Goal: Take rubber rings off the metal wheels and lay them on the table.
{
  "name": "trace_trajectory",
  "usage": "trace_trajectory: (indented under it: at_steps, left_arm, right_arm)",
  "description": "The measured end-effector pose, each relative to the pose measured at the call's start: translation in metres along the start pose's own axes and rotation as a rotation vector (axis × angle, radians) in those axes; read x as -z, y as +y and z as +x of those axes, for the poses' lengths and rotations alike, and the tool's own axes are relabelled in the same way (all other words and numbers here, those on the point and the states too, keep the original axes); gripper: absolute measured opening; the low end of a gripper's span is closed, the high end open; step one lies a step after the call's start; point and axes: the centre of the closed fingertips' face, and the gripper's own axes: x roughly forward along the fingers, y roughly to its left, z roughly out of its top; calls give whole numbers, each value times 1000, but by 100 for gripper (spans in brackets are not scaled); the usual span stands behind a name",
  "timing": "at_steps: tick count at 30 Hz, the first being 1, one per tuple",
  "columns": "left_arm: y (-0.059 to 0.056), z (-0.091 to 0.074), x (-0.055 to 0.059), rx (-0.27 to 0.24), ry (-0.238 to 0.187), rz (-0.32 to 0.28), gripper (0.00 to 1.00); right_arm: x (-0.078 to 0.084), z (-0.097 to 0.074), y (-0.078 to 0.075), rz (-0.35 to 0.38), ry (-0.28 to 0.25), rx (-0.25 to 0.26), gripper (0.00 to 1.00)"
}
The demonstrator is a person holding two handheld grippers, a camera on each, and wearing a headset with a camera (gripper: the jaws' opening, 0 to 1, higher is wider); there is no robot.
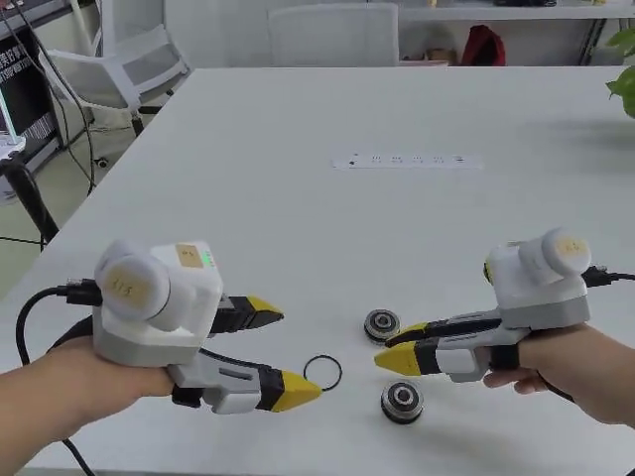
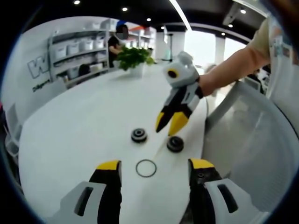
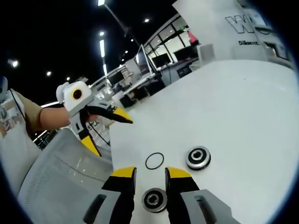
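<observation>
**A:** What lies nearest on the tabletop [image 1: 248,178]?

**B:** The near wheel [image 1: 402,401]. It is dark round its edge, so I judge its ring is on. Left of it hovers the left gripper [image 1: 283,352], jaws spread wide and empty. One loose rubber ring [image 1: 322,372] lies flat just off its tips.

**A:** And the right gripper [image 1: 389,349]?

**B:** Its jaws are drawn to a narrow gap with nothing in them. It points left over the space between the two wheels.

**A:** The far wheel [image 1: 382,324]?

**B:** It sits just beyond those tips. Its rim looks paler in the right gripper view, but I cannot tell whether it is bare. A white power strip [image 1: 407,161] lies well apart, farther off.

**A:** What could go wrong?

**B:** Nothing pins either wheel. A one-sided pinch at the rubber could send the wheel rolling toward the near edge, or knock the loose ring. Narrow tips may also slip off smooth rubber.
</observation>
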Motion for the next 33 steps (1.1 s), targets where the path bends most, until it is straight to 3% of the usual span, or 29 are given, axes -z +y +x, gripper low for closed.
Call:
trace_trajectory:
  at_steps: [21, 33]
  left_arm:
    - [-11, 29, -12, 56, 14, 28, 58]
    - [-17, 43, -10, 83, 32, 33, 57]
  right_arm:
    - [18, -24, -6, -19, 7, 29, 26]
    - [31, -25, -5, -19, 25, 18, 26]
